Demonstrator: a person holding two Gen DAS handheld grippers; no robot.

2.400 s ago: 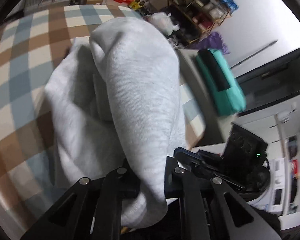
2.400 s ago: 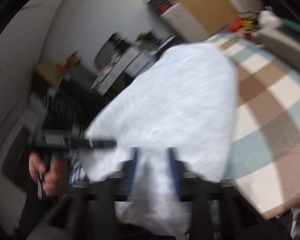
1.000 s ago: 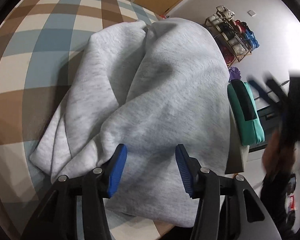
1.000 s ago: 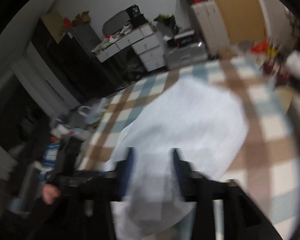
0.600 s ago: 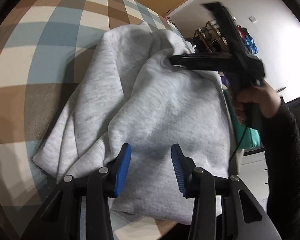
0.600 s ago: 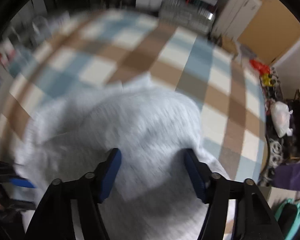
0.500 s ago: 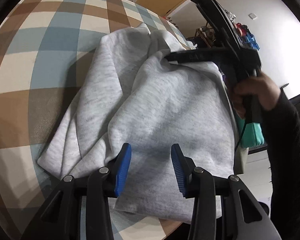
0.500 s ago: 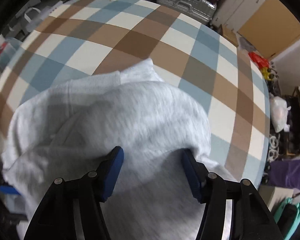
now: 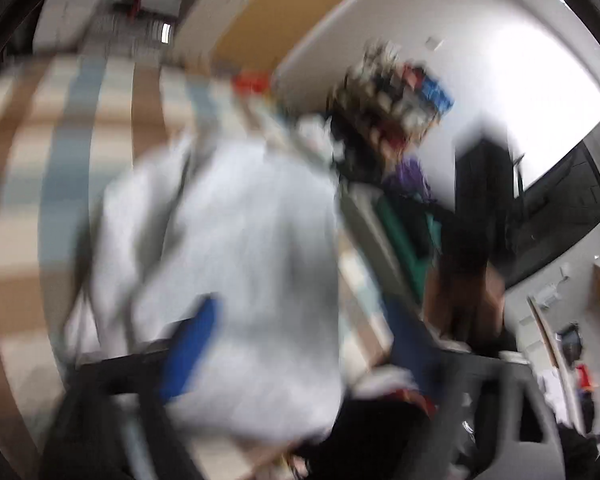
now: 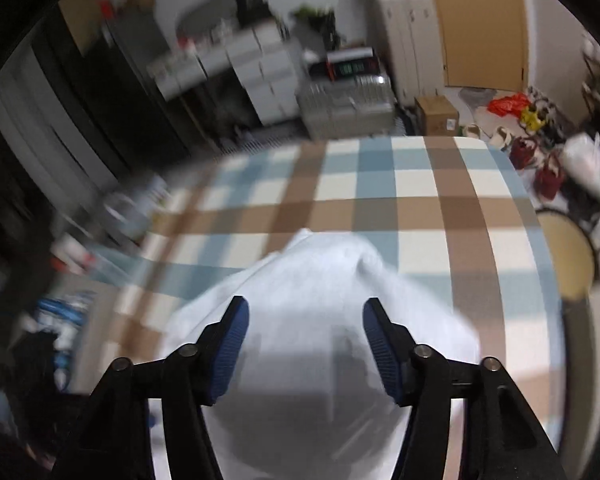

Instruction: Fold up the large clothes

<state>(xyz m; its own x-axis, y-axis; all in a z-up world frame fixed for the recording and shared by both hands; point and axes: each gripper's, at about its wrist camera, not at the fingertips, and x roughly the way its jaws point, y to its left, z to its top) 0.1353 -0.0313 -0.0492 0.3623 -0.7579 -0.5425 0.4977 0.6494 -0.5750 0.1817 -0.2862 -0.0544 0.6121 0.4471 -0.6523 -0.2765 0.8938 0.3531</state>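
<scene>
The right gripper (image 10: 304, 338) has black angular arms with silver screws at the joints; its fingers (image 10: 232, 344) carry ribbed blue pads. The left gripper (image 9: 304, 348) looks alike, black with blue pads, though blurred.

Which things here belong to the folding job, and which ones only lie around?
For the job: grey garment, checked table, left gripper, right gripper.

Lying about: cardboard box, red bag, white plastic bag, shoe rack.

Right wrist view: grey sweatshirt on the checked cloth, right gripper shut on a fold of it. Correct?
Not quite. In the right wrist view the grey sweatshirt does lie on the checked cloth, but the right gripper is open: its blue pads stand apart above the fabric, clamping nothing.
</scene>
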